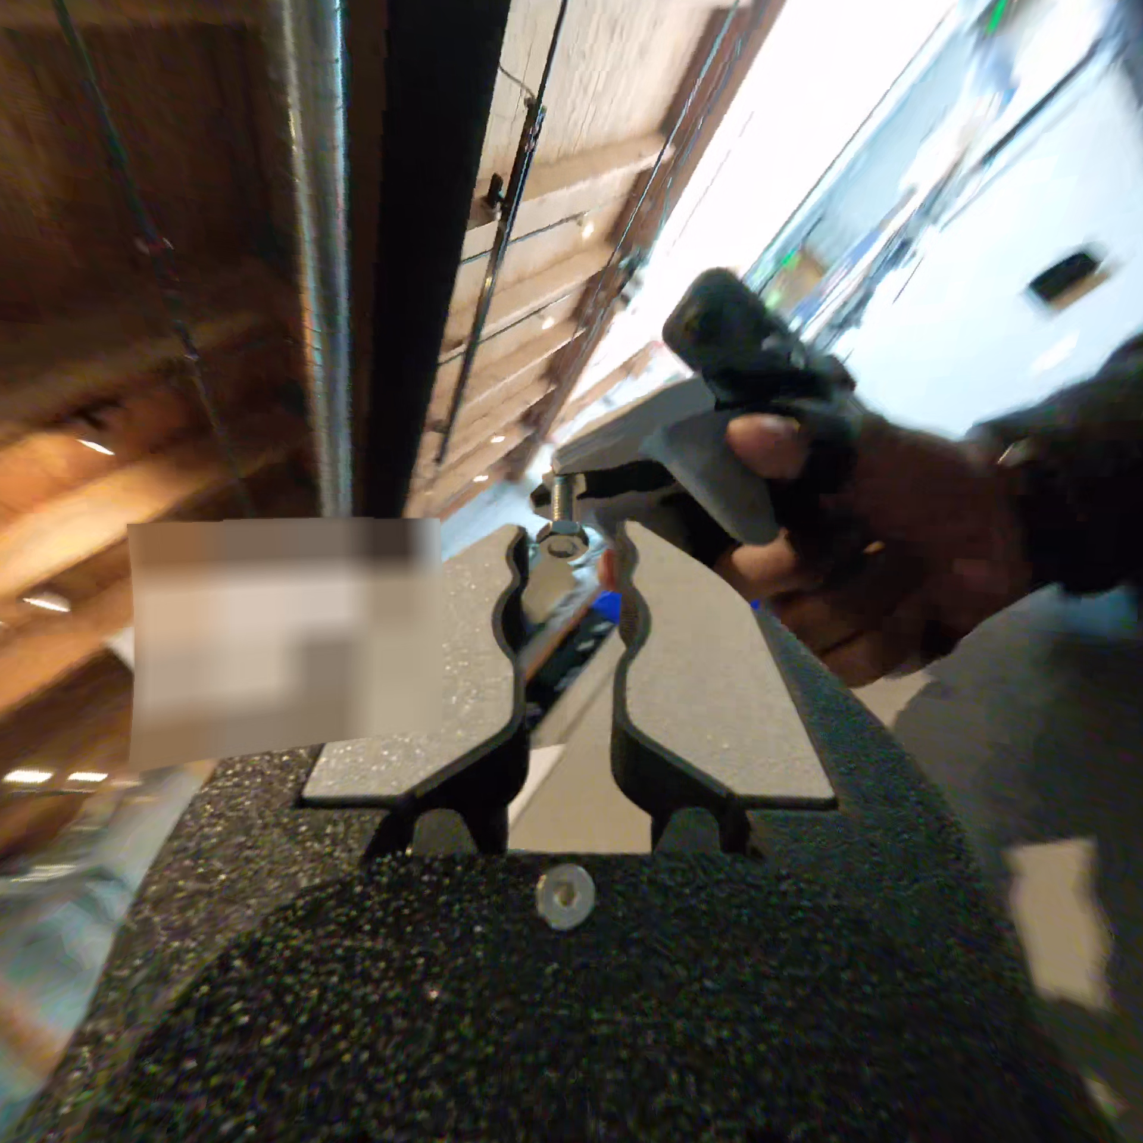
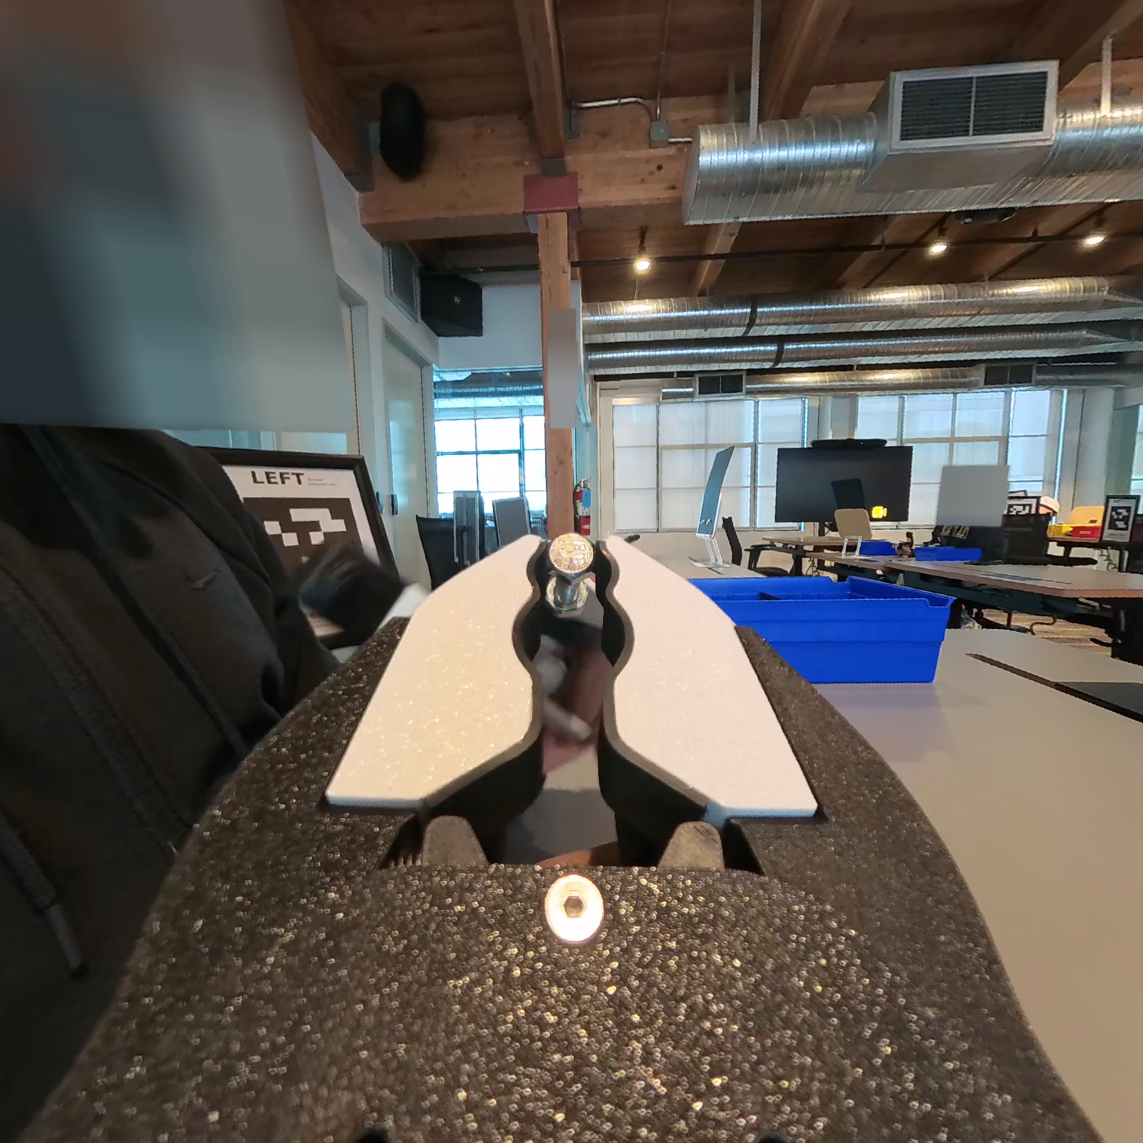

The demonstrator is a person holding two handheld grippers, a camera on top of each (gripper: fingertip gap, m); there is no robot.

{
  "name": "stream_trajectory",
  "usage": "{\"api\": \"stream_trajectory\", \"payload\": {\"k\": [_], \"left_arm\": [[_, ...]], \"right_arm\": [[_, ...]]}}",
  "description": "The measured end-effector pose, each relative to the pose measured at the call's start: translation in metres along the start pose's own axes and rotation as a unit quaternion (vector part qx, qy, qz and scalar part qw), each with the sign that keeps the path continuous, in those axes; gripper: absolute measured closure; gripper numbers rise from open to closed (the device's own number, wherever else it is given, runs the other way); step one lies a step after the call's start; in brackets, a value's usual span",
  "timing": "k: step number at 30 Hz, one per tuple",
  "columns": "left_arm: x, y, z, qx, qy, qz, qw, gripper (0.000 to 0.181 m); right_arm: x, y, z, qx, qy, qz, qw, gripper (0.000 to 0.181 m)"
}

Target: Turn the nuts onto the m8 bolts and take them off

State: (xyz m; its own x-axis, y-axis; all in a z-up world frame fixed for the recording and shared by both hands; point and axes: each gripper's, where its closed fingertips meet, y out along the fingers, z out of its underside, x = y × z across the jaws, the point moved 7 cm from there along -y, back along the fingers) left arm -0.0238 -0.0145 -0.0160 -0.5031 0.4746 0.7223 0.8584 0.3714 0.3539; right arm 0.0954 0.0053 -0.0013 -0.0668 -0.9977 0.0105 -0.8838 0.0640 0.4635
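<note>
Behind, a blue bin (image 2: 822, 625) sits on the table; right tongs (image 2: 570, 560) pinch a bolt (image 2: 570, 572), left tongs' (image 1: 572, 547) grip unclear.

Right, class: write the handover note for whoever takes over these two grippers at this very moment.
Right gripper: shut on the head of the bolt, shaft pointing towards the left gripper.
Left gripper: jaws narrowly apart around the nut; blur hides whether it is gripping.
Nut appears to sit on the thread near the shaft's free end.
Done: nut and bolt brought together.
Left: unclear whether the nut is going on or coming off; check, then turn accordingly.
</note>
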Motion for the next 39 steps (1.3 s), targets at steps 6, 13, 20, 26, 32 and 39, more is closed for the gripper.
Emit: {"api": "stream_trajectory", "payload": {"k": [6, 13, 20, 26, 32, 39], "left_arm": [[0.018, -0.001, 0.005, -0.057, -0.315, 0.076, 0.944, 0.147], [0.016, 0.004, 0.012, -0.065, -0.472, 0.141, 0.868, 0.152], [0.010, 0.006, 0.009, -0.031, -0.368, 0.106, 0.923, 0.167], [0.000, 0.003, -0.001, 0.058, 0.120, -0.044, 0.990, 0.167], [0.004, -0.002, 0.006, 0.061, 0.112, -0.024, 0.992, 0.167], [0.009, -0.014, 0.023, 0.059, -0.008, 0.106, 0.993, 0.167]], "right_arm": [[-0.002, -0.003, -0.002, -0.009, 0.008, 0.002, 1.000, 0.167], [-0.001, -0.003, 0.001, -0.006, 0.009, -0.001, 1.000, 0.167], [0.002, -0.004, 0.003, -0.001, 0.006, 0.002, 1.000, 0.167], [0.001, -0.001, 0.003, 0.001, 0.012, 0.002, 1.000, 0.167], [-0.005, 0.000, 0.006, 0.029, 0.024, 0.016, 0.999, 0.166], [-0.011, -0.021, 0.008, 0.147, -0.049, 0.055, 0.986, 0.146]]}}
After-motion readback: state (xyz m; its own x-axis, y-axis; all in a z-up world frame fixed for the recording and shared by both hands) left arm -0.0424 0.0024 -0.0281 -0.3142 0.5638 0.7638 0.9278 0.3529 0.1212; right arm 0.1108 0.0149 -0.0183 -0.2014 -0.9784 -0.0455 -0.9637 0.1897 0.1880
